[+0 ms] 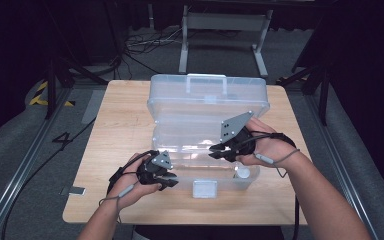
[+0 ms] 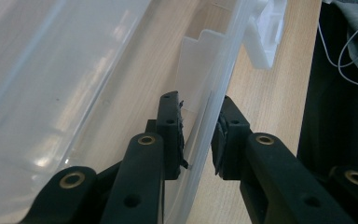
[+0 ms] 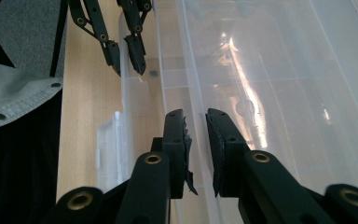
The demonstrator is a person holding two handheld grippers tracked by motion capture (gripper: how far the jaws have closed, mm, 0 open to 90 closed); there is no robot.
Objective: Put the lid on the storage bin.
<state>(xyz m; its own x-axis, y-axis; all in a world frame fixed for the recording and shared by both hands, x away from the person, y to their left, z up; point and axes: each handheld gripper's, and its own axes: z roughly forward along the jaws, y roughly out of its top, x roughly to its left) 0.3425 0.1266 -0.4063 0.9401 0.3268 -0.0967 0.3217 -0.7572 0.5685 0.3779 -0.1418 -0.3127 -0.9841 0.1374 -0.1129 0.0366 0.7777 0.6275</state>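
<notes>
Clear plastic storage box [image 1: 207, 107], lid raised, at the centre of the wooden tabletop [image 1: 115, 130] in the high view; its open lid stands toward 12 o'clock and its white front latch [image 1: 204, 189] lies at 6 o'clock on the near wall. Left hand-held gripper [image 1: 169, 181], at about 7 o'clock of the box, straddles the box's near front wall: in the left gripper view [image 2: 200, 135] the thin clear wall passes up between the two black jaws, one jaw inside the box and one outside, with a narrow gap on each side (the pads do not press on the plastic). Right hand-held gripper [image 1: 220, 150], at about 4 o'clock of the box, reaches in over the near right part; in the right gripper view [image 3: 196, 140] its jaws are slightly spread about a clear rim of the box, nothing pinched between them. The same view shows the left hand-held gripper farther off at 11 o'clock [image 3: 128, 58], at the same wall. A small white round object [image 1: 242, 173] lies inside the box, just below the right hand [image 1: 270, 147].
</notes>
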